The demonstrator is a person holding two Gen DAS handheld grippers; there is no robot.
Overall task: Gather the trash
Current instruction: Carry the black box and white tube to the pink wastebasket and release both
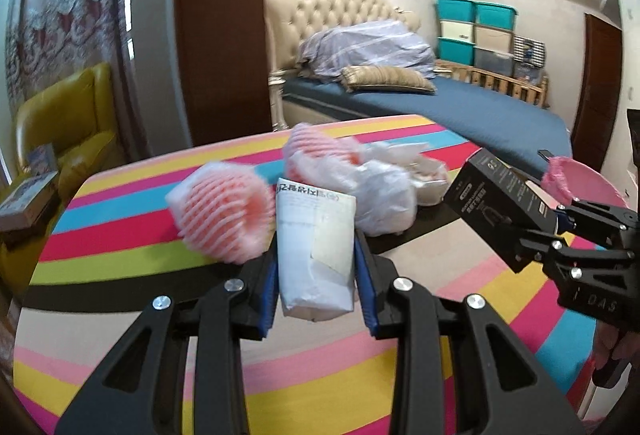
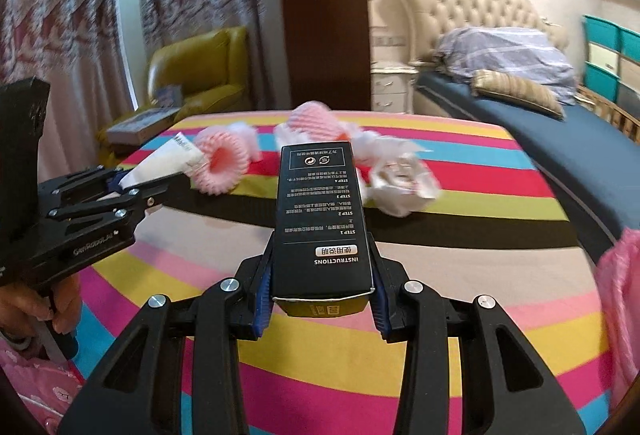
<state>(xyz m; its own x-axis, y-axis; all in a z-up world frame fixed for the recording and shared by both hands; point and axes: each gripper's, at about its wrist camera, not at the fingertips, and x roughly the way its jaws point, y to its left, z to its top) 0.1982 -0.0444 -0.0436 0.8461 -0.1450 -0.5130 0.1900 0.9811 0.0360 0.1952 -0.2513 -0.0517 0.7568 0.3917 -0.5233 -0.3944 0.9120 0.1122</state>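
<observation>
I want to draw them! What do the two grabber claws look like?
Both are black, with flat linked bars, silver round bolts and blue pads inside the fingers. The left gripper shows white lettering on its side in the other view; the right gripper does too. A pink sleeve shows nearby.

even indoor light, daylight through curtains point(image 2: 80, 7); motion blur on foam nets point(image 1: 224, 211); strong fisheye bending, dark vignette at corners.

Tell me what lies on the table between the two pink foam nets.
Nothing: between the near foam net and the far foam net only bare striped tablecloth shows, in the right wrist view.
</observation>
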